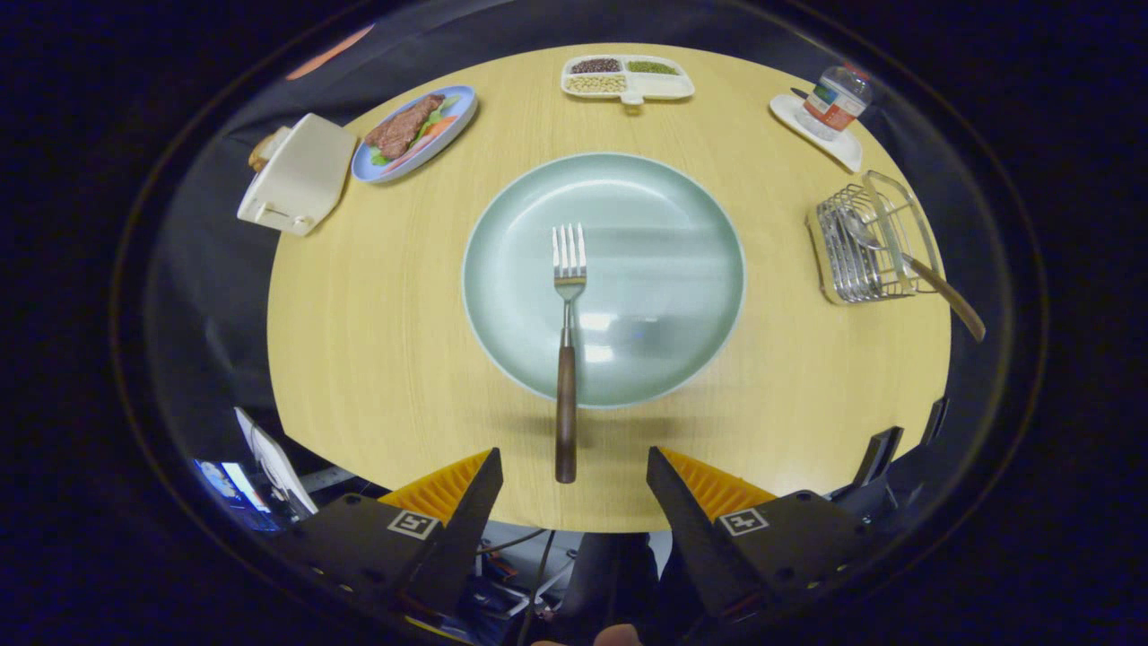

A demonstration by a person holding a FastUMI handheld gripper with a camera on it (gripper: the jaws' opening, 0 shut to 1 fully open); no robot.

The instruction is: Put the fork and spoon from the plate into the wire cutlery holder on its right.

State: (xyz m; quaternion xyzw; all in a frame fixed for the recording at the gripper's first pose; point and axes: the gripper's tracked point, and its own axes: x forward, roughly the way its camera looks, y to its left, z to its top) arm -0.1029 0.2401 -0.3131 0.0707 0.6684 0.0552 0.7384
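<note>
On the plate: fork left, spoon already in the wire cutlery holder at right.
Gripper is open, empty, fingers apart w/ the fork handle end just between the tips. Handle overhangs the plate rim toward the fingers, so best approach is prob. straight fwd, low, close on the wood part, then lift before moving right.

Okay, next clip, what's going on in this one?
A person is clearing cutlery off a plate with a handheld gripper. The spoon already lies in the wire holder to the plate's right, handle sticking out. The fork is on the plate, tines pointing away, its wooden handle overhanging the rim toward the gripper. The gripper is open and holds nothing, with the handle's end just ahead of its fingers, lined up between them.
</note>
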